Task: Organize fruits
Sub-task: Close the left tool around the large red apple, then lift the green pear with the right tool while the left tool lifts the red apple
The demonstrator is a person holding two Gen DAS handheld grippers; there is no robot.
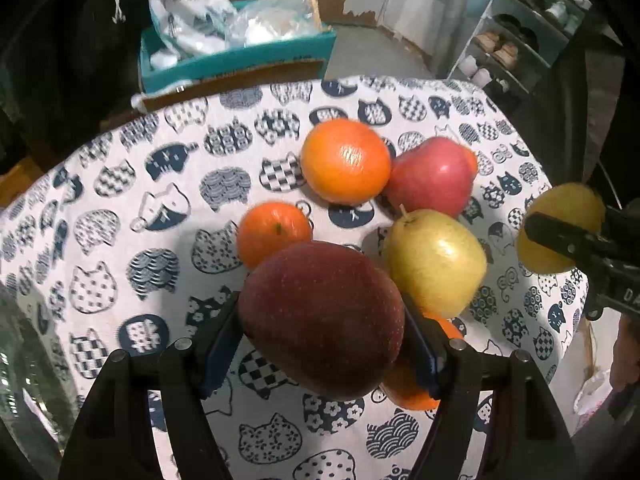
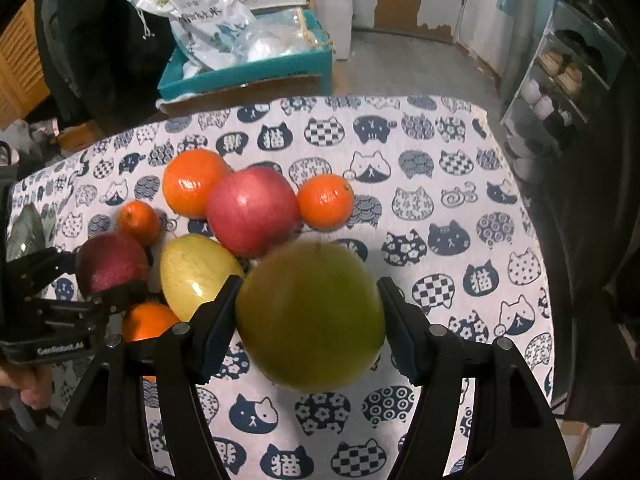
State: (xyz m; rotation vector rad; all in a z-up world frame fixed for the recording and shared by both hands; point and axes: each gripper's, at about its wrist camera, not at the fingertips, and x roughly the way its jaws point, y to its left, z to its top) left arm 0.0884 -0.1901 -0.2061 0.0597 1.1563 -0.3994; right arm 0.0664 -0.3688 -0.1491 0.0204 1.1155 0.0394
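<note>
The left gripper is clamped on a dark red apple, its pads pressed against both sides of the fruit. The right gripper grips a green apple the same way, held above the cat-print tablecloth.

The remaining fruit lies loose on the cloth in a tight cluster, in no bowl or basket: a large orange touching a pink-red apple, a smaller orange on that apple's other side, a yellow-green apple just in front, a small mandarin to the left, and another orange partly hidden behind the left gripper.

Beyond the table's far edge stands a teal box holding crumpled clear and white plastic bags. At the right, a shelf rack carries small items too blurred to identify.
</note>
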